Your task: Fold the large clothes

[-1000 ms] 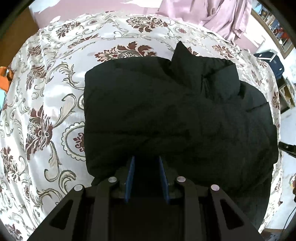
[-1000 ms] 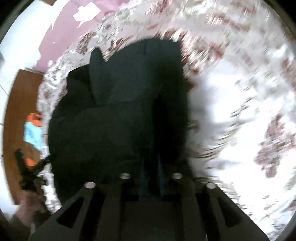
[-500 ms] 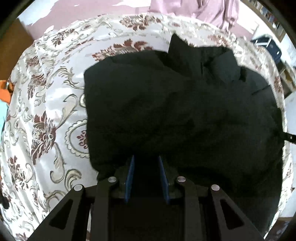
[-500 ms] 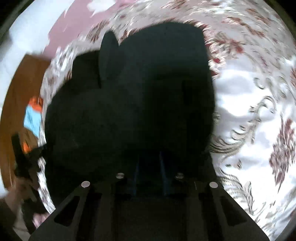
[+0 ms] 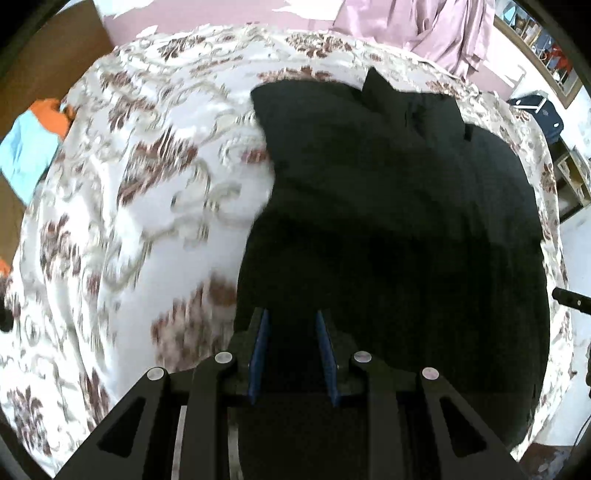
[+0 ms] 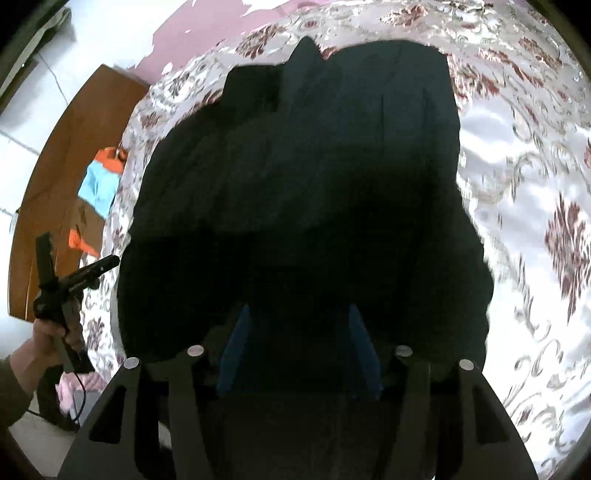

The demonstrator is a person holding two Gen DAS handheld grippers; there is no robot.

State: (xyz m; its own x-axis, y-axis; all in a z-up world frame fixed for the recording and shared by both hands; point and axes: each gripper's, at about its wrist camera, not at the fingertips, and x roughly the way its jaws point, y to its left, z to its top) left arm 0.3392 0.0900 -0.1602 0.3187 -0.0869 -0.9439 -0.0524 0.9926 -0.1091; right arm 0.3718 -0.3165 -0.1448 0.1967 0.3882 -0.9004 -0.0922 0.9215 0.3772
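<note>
On the floral bedspread (image 5: pixel 155 206), toward 1 o'clock, lies the black jacket (image 5: pixel 399 206). The left gripper (image 5: pixel 291 350) pinches its hem; the right gripper (image 6: pixel 299 350) has just been opening, hem between loose pads. The folded edge should land flat.

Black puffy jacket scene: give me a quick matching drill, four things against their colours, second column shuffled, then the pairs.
Things:
1. puffy jacket lying on the bed
2. satin floral bedspread
3. flat pads on the right tool's fingers
4. draped curtain fabric behind the bed

Colours:
A. blue
B. pale mauve
C. black
D. white with maroon flowers

Pairs: 1-C, 2-D, 3-A, 4-B
</note>
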